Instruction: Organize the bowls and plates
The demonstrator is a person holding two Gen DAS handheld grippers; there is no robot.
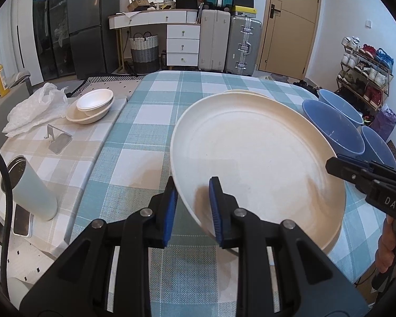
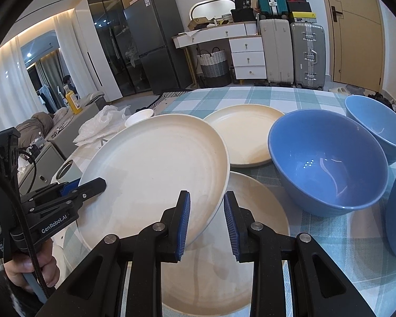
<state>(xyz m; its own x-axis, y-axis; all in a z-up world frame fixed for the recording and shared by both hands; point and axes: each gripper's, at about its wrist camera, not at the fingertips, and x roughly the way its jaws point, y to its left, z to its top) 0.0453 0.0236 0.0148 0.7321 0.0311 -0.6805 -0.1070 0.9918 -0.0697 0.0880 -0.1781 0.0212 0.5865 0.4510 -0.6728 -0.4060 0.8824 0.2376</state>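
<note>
Two grippers are pinching one cream plate (image 2: 155, 169) by opposite rims, holding it tilted above the checked tablecloth (image 1: 145, 121). Left gripper (image 1: 192, 208) is clamping the plate's near-left edge, angling downward; right gripper (image 2: 207, 224) is gripping its lower right rim, angled likewise. Beneath the plate another plate (image 2: 261, 211) is lying; right of it blue bowls (image 2: 327, 158) are standing.
</note>
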